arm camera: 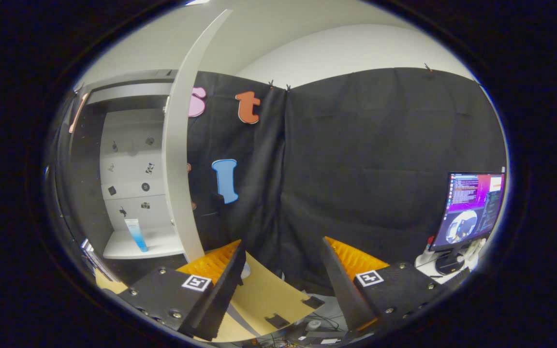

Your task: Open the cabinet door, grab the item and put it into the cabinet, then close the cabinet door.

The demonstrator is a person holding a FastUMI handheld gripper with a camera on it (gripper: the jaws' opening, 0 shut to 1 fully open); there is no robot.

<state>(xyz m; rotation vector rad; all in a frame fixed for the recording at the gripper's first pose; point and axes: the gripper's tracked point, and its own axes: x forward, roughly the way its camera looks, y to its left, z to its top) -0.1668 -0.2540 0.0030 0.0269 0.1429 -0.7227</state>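
Observation:
The white cabinet [128, 159] stands off to the left beyond my fingers, and its door [180, 159] is swung wide open, seen edge-on. Inside, on the bottom shelf [128, 249], a white and blue tube [136, 234] stands upright, leaning slightly. My gripper [283, 278] is open, with nothing between its fingers. It hangs to the right of the door's lower end, well apart from the tube and pointing at the black cloth.
A tan board [269, 297] lies under the fingers, with cables below it. A lit monitor [472, 210] stands on a white surface at the right. Black cloth covers the wall ahead.

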